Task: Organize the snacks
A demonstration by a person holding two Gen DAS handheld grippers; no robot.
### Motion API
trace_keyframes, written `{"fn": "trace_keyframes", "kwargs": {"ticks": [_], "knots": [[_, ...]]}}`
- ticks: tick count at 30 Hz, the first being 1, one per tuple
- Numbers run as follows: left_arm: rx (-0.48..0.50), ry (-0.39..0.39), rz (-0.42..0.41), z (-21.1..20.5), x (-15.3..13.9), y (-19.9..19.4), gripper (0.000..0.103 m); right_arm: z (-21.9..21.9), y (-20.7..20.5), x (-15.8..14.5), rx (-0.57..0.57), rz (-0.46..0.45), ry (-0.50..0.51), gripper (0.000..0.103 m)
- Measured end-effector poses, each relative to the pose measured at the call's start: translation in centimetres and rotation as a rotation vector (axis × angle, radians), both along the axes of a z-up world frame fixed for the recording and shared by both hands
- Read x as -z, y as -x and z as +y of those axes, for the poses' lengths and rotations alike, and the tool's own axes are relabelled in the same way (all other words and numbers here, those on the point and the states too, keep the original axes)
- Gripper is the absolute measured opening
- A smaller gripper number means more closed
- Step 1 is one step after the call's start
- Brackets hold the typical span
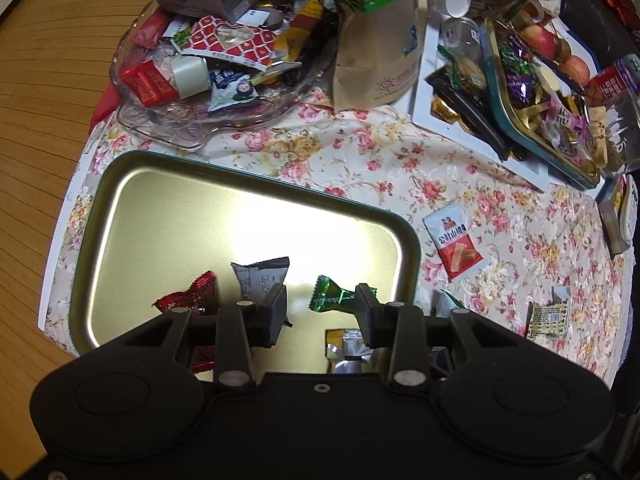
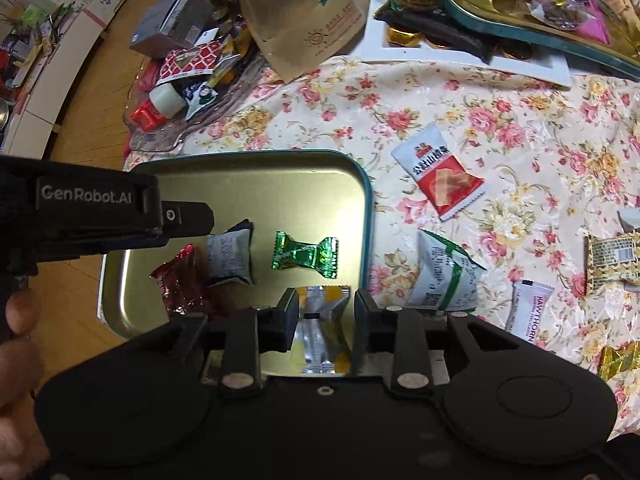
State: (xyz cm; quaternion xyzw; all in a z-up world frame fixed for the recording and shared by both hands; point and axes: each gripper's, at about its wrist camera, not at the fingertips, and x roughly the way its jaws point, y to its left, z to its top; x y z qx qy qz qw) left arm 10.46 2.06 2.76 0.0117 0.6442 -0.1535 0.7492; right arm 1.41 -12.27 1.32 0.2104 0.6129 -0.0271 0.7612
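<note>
**Inspector:** Two grippers are noted over the tin tray. The right gripper is found with its jaws narrow but parted, a silver-and-yellow sachet lying between them on the tray floor; no pad is seen pressing on it. The left gripper is held with its jaws moderately wide and nothing between them, the green candy lying just below.

**Assessor:** What risk is recorded?

**Inspector:** It is judged that the sachet, if not fully released, could be dragged back out when the right gripper is lifted. The green candy, the grey packet and the red candy lie close together, so a neighbour could be nudged or pinched by mistake. The tray floor is smooth metal, and wrappers may be expected to slide.

**Assessor:** And the surroundings?

**Inspector:** A floral cloth is laid over the counter. Loose packets remain beside the tray, among them a red-and-white packet and a green-and-white packet. A cluttered glass dish, a brown paper bag and a second filled tin are recorded beyond. Wooden flooring is visible past the counter edge.
</note>
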Motion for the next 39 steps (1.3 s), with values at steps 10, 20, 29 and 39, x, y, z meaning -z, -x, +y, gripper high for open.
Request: {"fn": "trace_keyframes", "kwargs": {"ticks": [10, 20, 29, 39], "knots": [[0.058, 0.003, 0.002, -2.8, -0.4, 1.1, 0.046, -2.9, 1.4, 0.3, 0.047, 0.021, 0.024, 0.033], [0.141, 0.008, 0.004, -6.7, -0.8, 2.7, 0.046, -7.3, 3.1, 1.0, 0.119, 0.047, 0.037, 0.033], [0.210, -0.004, 0.010, -9.9, -0.7, 4.4, 0.046, -11.1, 5.3, 1.7, 0.186, 0.073, 0.048, 0.033], [0.287, -0.028, 0.022, -13.6, -0.1, 6.5, 0.046, -15.7, 8.3, 2.7, 0.270, 0.110, 0.043, 0.033]]}}
